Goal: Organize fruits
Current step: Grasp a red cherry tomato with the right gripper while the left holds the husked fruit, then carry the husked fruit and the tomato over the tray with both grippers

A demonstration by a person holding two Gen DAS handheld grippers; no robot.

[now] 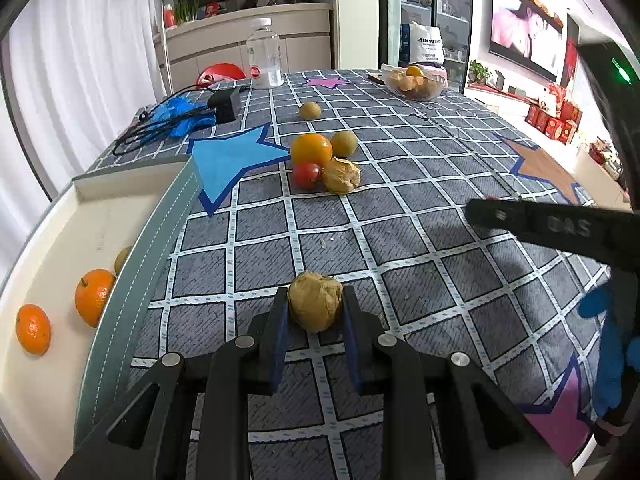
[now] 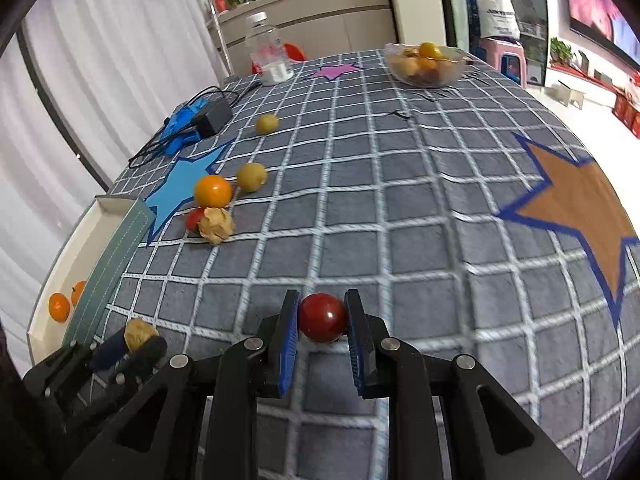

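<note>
My left gripper (image 1: 315, 304) is shut on a papery husked groundcherry (image 1: 315, 306), just above the checked tablecloth; it also shows in the right wrist view (image 2: 138, 334). My right gripper (image 2: 322, 312) is shut on a red cherry tomato (image 2: 323, 317). A white tray with a grey-green rim (image 1: 132, 292) lies at the left and holds two mandarins (image 1: 34, 328) and a partly hidden yellowish fruit (image 1: 122, 260). In mid-table sit an orange (image 1: 311, 149), a green-yellow fruit (image 1: 344, 143), a red tomato (image 1: 306, 175) and a second husked groundcherry (image 1: 341, 175). A lone yellow-green fruit (image 1: 310, 111) lies farther back.
A glass bowl of fruit (image 1: 414, 82) stands at the far right edge. A clear plastic bottle (image 1: 264, 54) stands at the far edge. A black power adapter (image 1: 224, 104) with cable and blue gloves (image 1: 180, 114) lie at the far left. The right gripper's body (image 1: 560, 228) crosses the left wrist view's right side.
</note>
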